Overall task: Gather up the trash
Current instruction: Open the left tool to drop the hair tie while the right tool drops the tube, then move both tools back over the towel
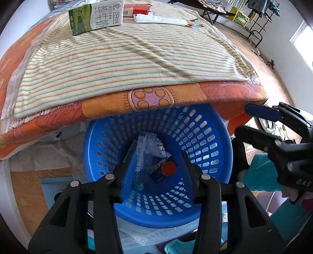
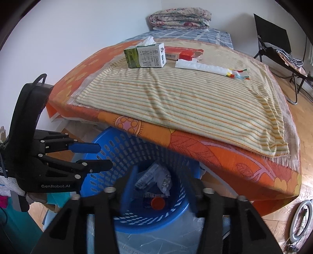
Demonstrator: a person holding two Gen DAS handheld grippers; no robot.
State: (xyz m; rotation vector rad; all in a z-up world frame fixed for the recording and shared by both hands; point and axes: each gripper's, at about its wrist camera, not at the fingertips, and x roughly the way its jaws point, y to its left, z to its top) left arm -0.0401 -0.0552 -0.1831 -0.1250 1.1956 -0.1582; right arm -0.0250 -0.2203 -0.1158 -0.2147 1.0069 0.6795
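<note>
Left wrist: left gripper (image 1: 156,154), right gripper (image 2: 159,175) both released over blue basket (image 1: 207,125).

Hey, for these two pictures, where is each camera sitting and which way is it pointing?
Left wrist: on the left gripper, aimed steeply down into the blue basket; its own fingers and the right gripper show.
Right wrist: on the right gripper, looking down at the basket from its other side; the left gripper shows.
Shared: basket, bed, milk carton.

A home bedroom: a bed (image 2: 225,156) under an orange floral sheet, a folded quilt (image 2: 180,18) against the wall, wooden flooring (image 2: 283,86).
</note>
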